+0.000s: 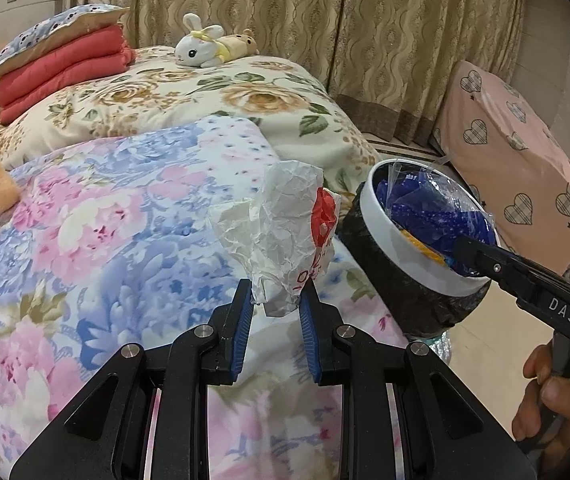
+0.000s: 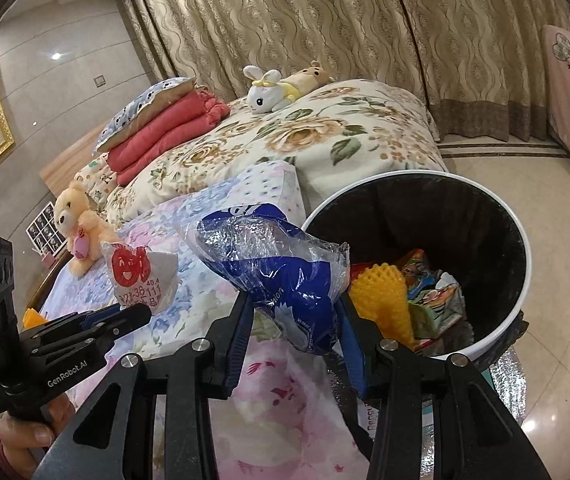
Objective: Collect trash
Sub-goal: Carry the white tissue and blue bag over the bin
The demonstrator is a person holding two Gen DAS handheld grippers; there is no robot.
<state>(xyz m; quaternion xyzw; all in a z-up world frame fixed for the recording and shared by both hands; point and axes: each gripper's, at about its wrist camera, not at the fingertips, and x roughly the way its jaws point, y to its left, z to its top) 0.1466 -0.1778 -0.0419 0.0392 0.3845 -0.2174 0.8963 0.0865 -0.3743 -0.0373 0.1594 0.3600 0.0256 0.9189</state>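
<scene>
A crumpled white bag is being pinched by the left gripper; a blue plastic wrapper is being clamped by the right gripper beside the bin.

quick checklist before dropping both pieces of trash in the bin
1. Left gripper shut on the crumpled white bag: ok.
2. Right gripper shut on the blue wrapper: ok.
3. Bin mouth open and facing the grippers: ok.
4. Room left in the bin above the yellow foam net and other packets: ok.
5. Blue wrapper over the bin mouth: cannot tell; the left view puts it at the rim, the right view beside it.
6. White bag over the bin: not ok, it hangs above the bed.
</scene>
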